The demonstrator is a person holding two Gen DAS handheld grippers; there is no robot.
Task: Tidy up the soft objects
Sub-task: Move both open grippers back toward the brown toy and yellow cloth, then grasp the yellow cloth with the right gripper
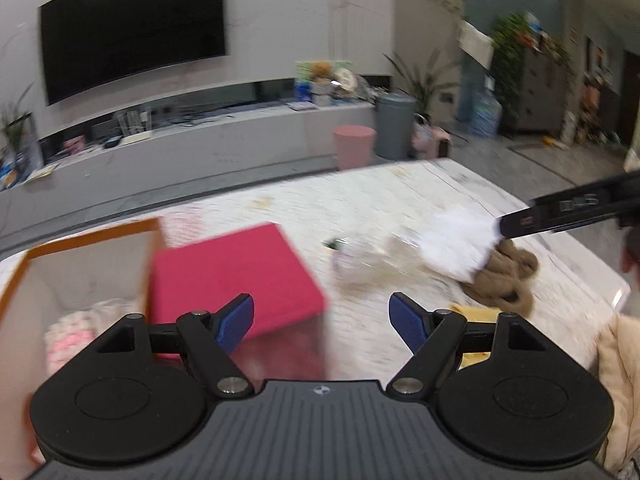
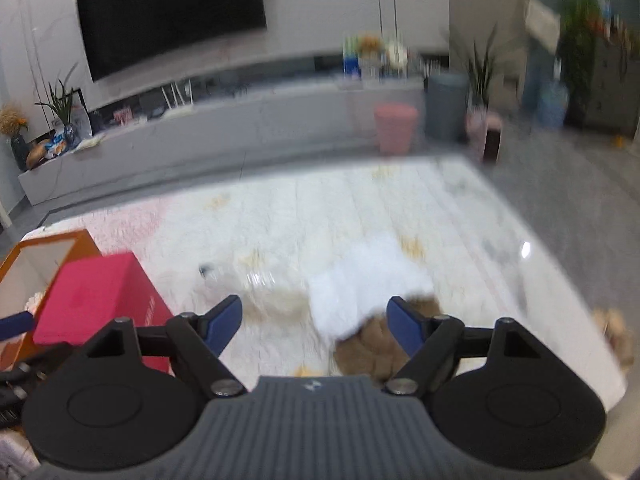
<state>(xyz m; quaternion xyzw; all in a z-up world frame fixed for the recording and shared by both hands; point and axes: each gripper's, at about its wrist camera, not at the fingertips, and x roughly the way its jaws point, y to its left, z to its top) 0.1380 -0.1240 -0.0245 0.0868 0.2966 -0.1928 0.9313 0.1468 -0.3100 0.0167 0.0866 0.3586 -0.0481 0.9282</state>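
Both grippers — left gripper and right gripper — are wide open, holding nothing. One pink fluffy thing sits in the orange box. White fluff and brown fluff wait on the table — most work is left.

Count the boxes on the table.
2: an open orange-rimmed box at the table's left edge, and a closed pink box right beside it. Others may lie out of view.

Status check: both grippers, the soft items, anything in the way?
Left gripper and right gripper open, empty. Fluffy white cloth overlaps brown plush item on table. Clear plastic bottle lies beside.
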